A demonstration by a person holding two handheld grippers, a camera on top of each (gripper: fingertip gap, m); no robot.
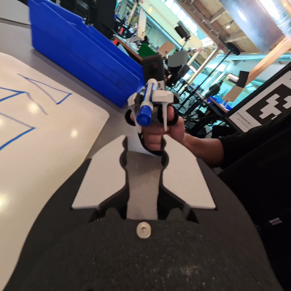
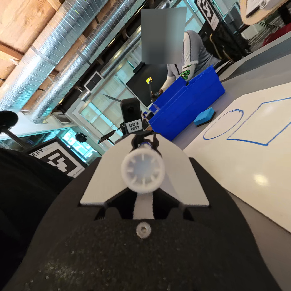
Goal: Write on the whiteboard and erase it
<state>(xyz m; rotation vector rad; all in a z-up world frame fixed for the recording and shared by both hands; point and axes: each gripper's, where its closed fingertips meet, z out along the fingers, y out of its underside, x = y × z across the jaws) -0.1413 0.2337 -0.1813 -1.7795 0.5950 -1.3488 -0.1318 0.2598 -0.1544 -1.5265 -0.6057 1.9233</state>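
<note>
Two grippers face each other: my right gripper [image 1: 148,110] squeezes the blue marker [image 1: 145,110], my left gripper [image 1: 144,165] gapes empty, whiteboard [image 1: 47,141] at nine o'clock, so I should line them up slowly.

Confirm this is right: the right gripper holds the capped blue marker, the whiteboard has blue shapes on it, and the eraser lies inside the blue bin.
One detail is wrong. The eraser lies on the table beside the blue bin, not inside it, as the right wrist view shows. The right gripper does hold the capped marker, and the whiteboard bears blue shapes.
</note>
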